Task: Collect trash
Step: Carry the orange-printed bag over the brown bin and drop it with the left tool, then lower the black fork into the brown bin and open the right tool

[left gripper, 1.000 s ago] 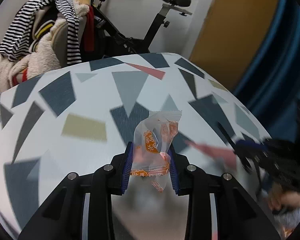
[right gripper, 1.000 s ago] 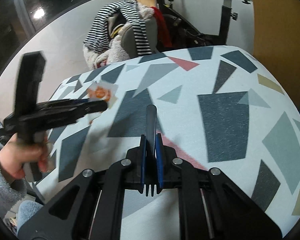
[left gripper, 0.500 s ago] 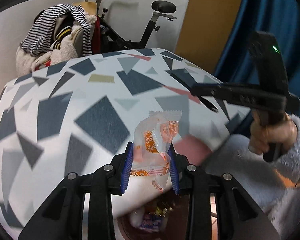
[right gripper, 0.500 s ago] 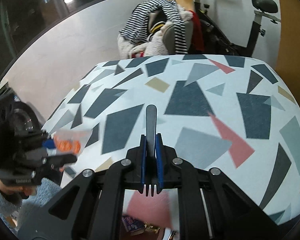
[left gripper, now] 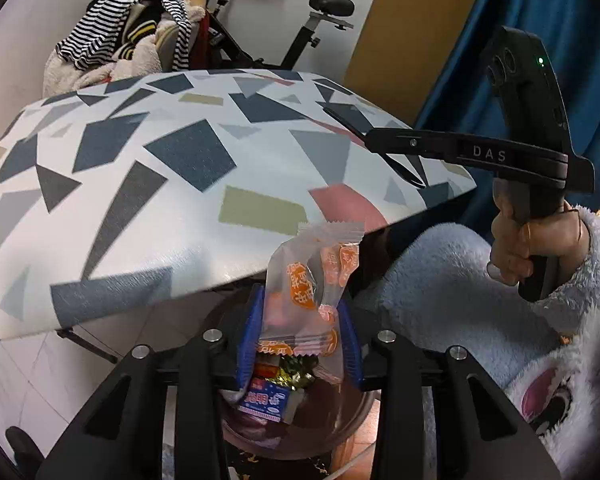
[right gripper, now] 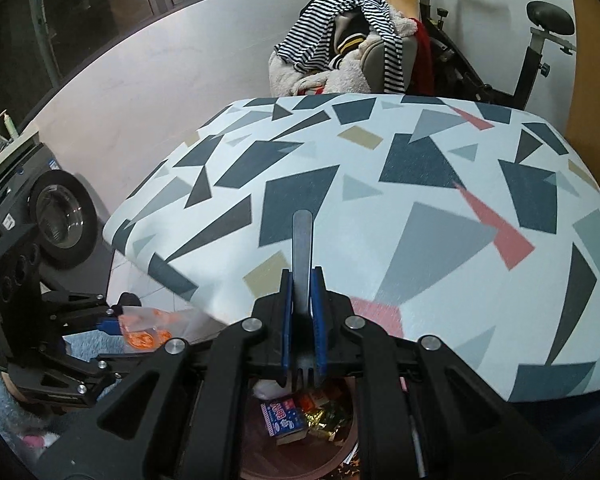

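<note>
Left claw [left gripper: 300,344] of mine is clamped on a clear snack wrapper [left gripper: 312,284] with orange print, its blue pads pinching the lower half while the crimped top stands up at centre frame in the left wrist view. My right claw [right gripper: 302,320] is closed tight on a dark plastic fork [right gripper: 302,248], handle pointing forward and up the middle of the frame, tines back toward the camera at the bottom of the pads.

Going from big to small: the surface [right gripper: 420,200], covered in grey, navy, tan and pink shards, fills the upper and centre of both views, and both claws sit off its near edge. Below that edge, at bottom centre of each view, is the round brownish trash bin [right gripper: 340,456], already holding a blue-and-white packet [right gripper: 282,420] and some gold foil scraps [right gripper: 324,420].

I judge the step in hand to be the drop. In the left wrist view the wrapper appears to hang over the bin's mouth, so I should part that claw's pads fully and cleanly; a light film like this may cling to a ribbed pad or drift sideways, so I would keep low and still. The fork is stiffer and heavier and should fall straight, but its tines sit near the bin's upper rim in the right wrist view, so I would bring it over the middle before letting go. My fleecy sleeve [left gripper: 440,280] at right of the left view is close to the bin; I should keep it clear.
</note>
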Action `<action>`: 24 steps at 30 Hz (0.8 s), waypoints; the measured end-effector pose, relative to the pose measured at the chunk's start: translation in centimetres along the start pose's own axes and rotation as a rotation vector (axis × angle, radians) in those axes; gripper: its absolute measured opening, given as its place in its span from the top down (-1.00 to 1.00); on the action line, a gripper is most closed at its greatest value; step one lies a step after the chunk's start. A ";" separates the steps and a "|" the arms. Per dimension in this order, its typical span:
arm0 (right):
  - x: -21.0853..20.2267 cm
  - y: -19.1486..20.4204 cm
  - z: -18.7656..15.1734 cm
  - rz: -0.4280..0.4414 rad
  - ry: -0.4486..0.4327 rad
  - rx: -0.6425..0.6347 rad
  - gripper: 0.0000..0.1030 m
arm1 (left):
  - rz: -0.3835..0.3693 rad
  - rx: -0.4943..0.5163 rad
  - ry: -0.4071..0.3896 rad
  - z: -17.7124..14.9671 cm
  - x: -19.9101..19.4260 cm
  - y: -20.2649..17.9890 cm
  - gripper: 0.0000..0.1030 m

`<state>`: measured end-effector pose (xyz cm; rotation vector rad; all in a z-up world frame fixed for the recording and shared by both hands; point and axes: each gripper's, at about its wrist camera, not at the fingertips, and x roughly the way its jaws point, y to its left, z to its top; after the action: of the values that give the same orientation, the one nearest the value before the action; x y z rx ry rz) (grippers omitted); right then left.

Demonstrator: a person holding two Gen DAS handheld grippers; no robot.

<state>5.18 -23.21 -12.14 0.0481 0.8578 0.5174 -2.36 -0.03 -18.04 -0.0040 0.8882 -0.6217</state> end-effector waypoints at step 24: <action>2.6 3.2 -4.1 0.091 0.133 -0.096 0.74 | 0.144 -0.046 -0.132 -0.1 -3.7 2.2 -0.74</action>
<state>2.21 -19.92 -15.92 -0.0360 0.9631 0.6518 -3.03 3.68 -16.03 -0.0217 0.7669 -0.4609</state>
